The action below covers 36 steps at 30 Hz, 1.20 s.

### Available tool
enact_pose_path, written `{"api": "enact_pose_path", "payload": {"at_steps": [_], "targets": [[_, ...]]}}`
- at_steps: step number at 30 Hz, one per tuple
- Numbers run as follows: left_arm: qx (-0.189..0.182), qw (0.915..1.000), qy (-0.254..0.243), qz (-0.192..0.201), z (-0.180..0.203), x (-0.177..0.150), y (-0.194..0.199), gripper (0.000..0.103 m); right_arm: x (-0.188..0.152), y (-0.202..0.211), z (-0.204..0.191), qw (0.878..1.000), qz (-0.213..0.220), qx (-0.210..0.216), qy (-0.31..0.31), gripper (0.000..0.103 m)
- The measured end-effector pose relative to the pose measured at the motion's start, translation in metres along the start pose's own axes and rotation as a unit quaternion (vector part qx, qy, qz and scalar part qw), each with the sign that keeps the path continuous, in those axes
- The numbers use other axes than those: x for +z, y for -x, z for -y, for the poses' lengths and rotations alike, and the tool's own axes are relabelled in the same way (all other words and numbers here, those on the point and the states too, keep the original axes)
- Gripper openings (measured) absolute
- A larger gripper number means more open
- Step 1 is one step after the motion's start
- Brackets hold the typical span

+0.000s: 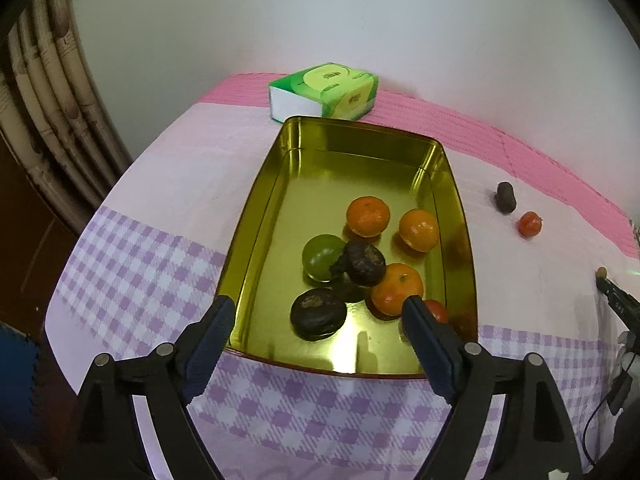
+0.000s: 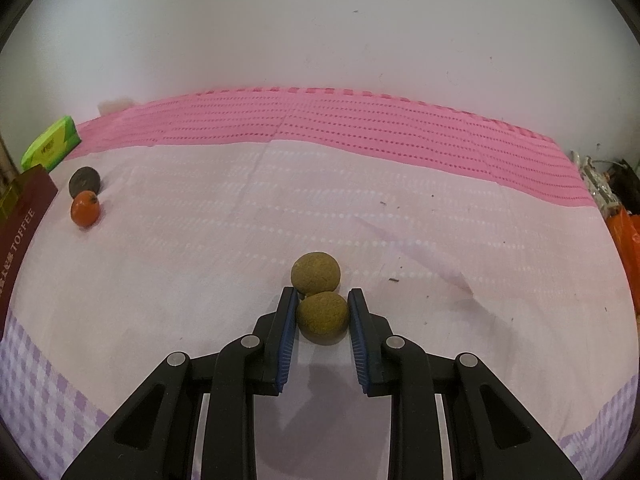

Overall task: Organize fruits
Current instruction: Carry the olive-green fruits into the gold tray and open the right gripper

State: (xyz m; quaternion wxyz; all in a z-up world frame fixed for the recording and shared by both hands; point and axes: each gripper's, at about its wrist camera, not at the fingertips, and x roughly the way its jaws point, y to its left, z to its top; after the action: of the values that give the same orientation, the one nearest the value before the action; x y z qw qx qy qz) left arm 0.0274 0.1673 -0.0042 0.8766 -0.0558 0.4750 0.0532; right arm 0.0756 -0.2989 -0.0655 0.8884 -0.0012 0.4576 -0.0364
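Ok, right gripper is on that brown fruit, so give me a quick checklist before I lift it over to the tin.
1. Grip: right gripper shut on the nearer brown fruit, pads on both sides: ok.
2. Neighbour: the second brown fruit touches the held one and may roll on lift: not ok.
3. Left gripper open, nothing between its fingers: ok.
4. Path: left gripper hangs over the tin's near end: not ok.
5. Landing room: gold tin has a bare far half: ok.
6. Left outside: dark fruit and small orange-red fruit on the cloth: not ok.
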Motion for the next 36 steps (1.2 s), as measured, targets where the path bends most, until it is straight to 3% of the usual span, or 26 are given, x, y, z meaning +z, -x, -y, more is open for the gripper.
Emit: {"api": "enact_pose_path", "payload": {"at_steps": [10, 18, 27, 36], "targets": [[-0.005, 0.9999, -0.002, 0.01, -0.003, -0.007, 0.005, 0.089, -0.003, 0.018, -0.018, 1.0, -0.001, 0.01, 0.014, 0.026], [0.004, 0.9998, 0.002, 0.019, -0.006, -0.006, 0.01, 0.091, 0.007, 0.044, -0.059, 0.998, 0.018, 0.045, 0.044, 0.027], [0.021, 0.9989, 0.017, 0.038, -0.017, 0.001, 0.017, 0.093, 0.021, 0.069, -0.137, 0.988, 0.037, 0.105, 0.104, 0.027], [0.055, 0.9963, 0.06, 0.027, -0.043, 0.003, 0.012, 0.094, 0.034, 0.089, -0.237, 0.967, 0.048, 0.188, 0.167, 0.027]]}}
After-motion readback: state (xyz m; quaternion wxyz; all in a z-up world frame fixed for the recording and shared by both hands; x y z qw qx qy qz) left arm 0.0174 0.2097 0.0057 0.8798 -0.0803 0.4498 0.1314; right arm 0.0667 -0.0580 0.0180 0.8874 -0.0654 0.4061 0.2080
